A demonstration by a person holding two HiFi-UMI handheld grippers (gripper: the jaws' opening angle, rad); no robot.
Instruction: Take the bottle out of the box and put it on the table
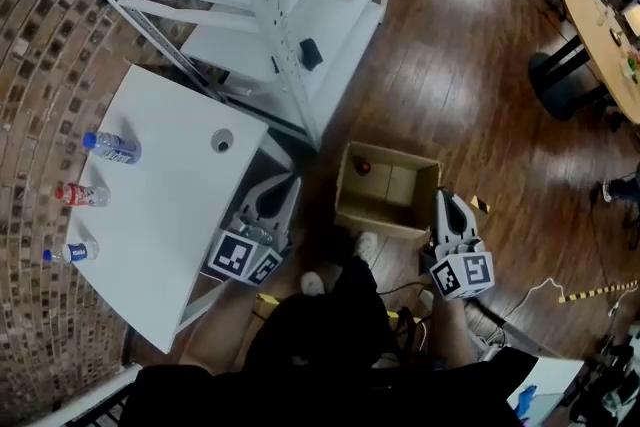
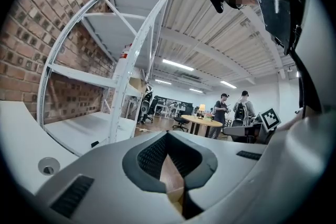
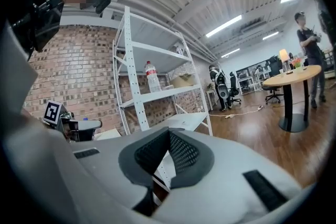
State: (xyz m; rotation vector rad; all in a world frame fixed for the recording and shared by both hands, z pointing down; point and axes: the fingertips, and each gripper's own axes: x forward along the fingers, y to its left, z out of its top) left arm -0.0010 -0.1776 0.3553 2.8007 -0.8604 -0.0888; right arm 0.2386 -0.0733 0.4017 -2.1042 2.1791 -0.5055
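The table (image 1: 170,205) stands left of the box (image 1: 385,220). The left gripper (image 1: 287,185) is just left of the box and the right gripper (image 1: 445,200) just right, both with jaws pressed together, empty. The bottle (image 1: 364,167) lies inside the box.

L gripper (image 1: 283,185): jaws shut, empty, level | R gripper (image 1: 447,200): jaws shut, empty

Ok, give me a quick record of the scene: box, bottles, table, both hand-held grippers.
box: cardboard, open, on the floor
bottle: inside box, far-left corner
table: white, left of box
other bottles: three, on table
left hand-held gripper: shut, empty
right hand-held gripper: shut, empty
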